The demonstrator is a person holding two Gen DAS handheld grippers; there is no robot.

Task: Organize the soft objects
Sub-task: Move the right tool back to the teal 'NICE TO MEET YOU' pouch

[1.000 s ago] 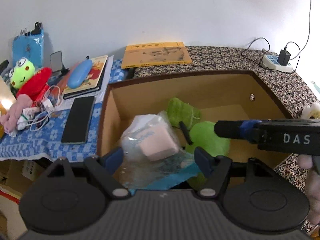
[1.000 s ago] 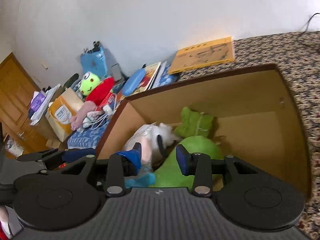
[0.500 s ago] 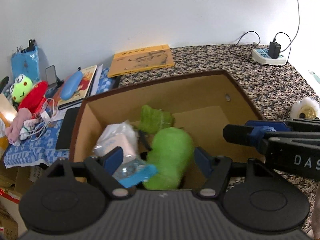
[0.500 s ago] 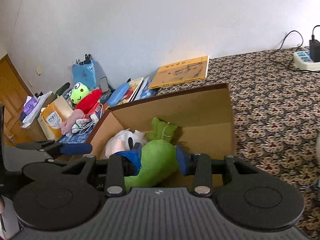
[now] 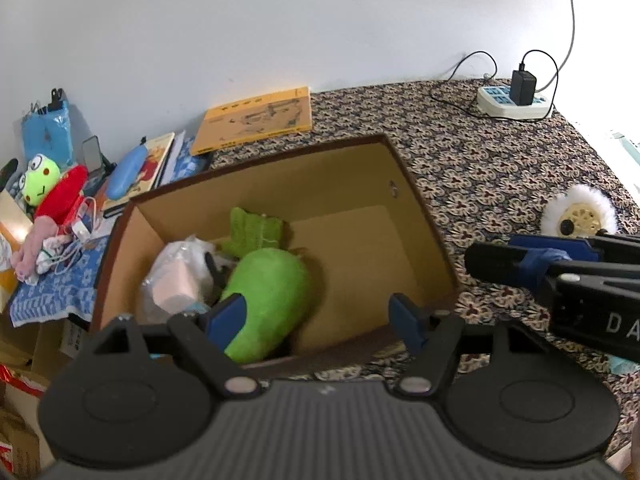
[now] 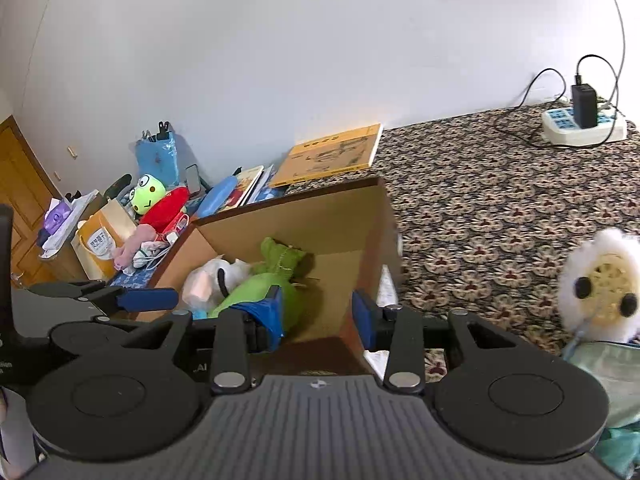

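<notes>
Left gripper (image 5: 318,316) wide, empty, pulled back | right gripper (image 6: 318,314) spread wider, empty | green plush (image 5: 270,296) now resting in cardboard box (image 5: 416,208) | white fluffy plush (image 6: 604,288) at 3 o'clock, likely next

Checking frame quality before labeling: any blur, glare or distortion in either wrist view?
Left wrist view: strong fisheye bending, dark vignette at the top corners; cardboard box and green plush sharp; blown-out white patch at the right edge. Right wrist view: same barrel distortion, wall edge curved; white fluffy toy slightly soft near the edge; the box's right wall looks motion-smeared. Even, soft daylight, no hard shadows.
</notes>
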